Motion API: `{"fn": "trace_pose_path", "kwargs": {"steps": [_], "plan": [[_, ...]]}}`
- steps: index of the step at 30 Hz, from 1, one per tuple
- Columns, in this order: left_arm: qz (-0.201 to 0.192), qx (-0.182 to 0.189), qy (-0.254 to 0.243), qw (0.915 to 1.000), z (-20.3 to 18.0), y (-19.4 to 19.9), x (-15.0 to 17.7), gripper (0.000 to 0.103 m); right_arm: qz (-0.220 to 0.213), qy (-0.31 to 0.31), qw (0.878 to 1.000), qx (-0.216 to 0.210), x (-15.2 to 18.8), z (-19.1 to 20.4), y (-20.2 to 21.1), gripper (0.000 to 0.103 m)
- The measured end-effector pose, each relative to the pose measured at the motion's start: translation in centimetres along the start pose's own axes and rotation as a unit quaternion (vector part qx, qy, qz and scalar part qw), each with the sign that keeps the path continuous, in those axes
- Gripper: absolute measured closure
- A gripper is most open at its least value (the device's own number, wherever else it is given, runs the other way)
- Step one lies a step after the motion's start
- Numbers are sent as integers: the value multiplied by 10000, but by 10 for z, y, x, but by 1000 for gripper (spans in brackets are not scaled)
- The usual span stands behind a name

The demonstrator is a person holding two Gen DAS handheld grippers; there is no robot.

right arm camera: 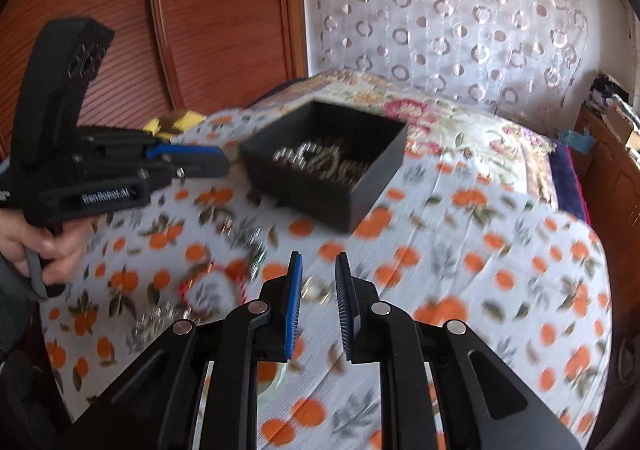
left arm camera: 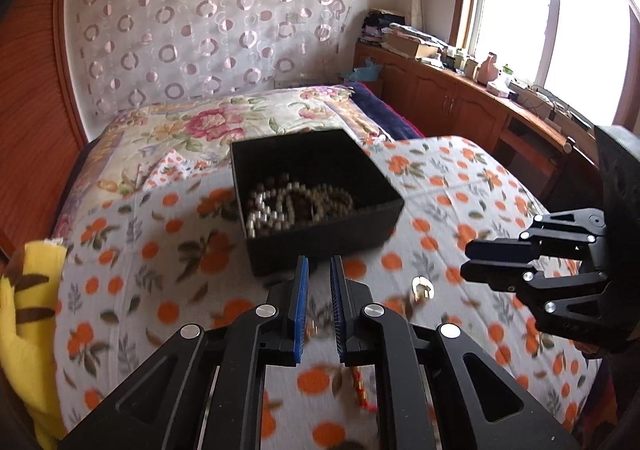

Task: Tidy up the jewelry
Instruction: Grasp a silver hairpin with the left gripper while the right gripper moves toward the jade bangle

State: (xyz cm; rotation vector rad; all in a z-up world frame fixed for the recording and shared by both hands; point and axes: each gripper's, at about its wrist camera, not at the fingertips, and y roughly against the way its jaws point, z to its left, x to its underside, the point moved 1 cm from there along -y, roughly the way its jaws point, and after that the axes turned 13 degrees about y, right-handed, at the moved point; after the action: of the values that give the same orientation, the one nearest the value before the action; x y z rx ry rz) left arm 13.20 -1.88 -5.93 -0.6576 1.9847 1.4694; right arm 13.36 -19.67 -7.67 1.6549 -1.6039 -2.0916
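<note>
An open black box [left arm camera: 320, 246] holding pearl and bead necklaces [left arm camera: 296, 205] sits on the orange-print bedsheet. My left gripper [left arm camera: 319, 262] hovers just in front of the box, its jaws shut with nothing clearly between them. A red-and-gold piece [left arm camera: 358, 386] lies blurred under it. My right gripper [right arm camera: 319, 256] hangs narrowly open and empty over a small gold ring [right arm camera: 316, 290] on the sheet. The ring [left arm camera: 422, 288] also shows in the left wrist view, left of the right gripper [left arm camera: 464, 262]. A red bead bracelet [right arm camera: 208, 282] and a silver chain [right arm camera: 160, 322] lie loose at the left.
A hand [right arm camera: 40, 246] holds the left gripper [right arm camera: 226, 165] beside the box [right arm camera: 316, 193]. A yellow plush toy [left arm camera: 24, 322] lies at the bed's left edge. A wooden wardrobe [left arm camera: 32, 129] stands left, and a cluttered wooden cabinet [left arm camera: 460, 101] runs under the window. A floral quilt [left arm camera: 208, 121] covers the far bed.
</note>
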Motion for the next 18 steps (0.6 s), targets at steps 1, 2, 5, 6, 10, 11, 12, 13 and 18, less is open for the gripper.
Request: {"fn": "trace_pose_path", "kwargs": {"steps": [1,2,5,6,10,11,12,13,18], "plan": [[23,-9,21,10000,2,2,5,93,29,-21,10000,-40,4,4,-1,84],[45,-9,47,10000,3,3,9,92,73,-46,9999,-92,8,7,-3,84],[117,-1,135,9998,9,6,21,85,177,-69,9997,-138,19,15,-5,84],[159,5,164,9997,11,7,27,85,195,-76,9997,-157,20,17,-5,84],[288,38,227,9993,14,10,47,85,376,-78,9991,-202,32,24,-9,84],[319,46,236,9992,15,10,51,85,439,-73,9988,-222,34,25,-11,84],[347,52,245,9991,15,11,56,85,495,-62,9985,-231,36,25,-13,84],[381,59,250,9989,15,12,61,85,482,-41,9986,-219,37,25,-12,84],[447,170,296,9984,11,19,75,83,588,33,9982,-124,36,27,-11,84]]}}
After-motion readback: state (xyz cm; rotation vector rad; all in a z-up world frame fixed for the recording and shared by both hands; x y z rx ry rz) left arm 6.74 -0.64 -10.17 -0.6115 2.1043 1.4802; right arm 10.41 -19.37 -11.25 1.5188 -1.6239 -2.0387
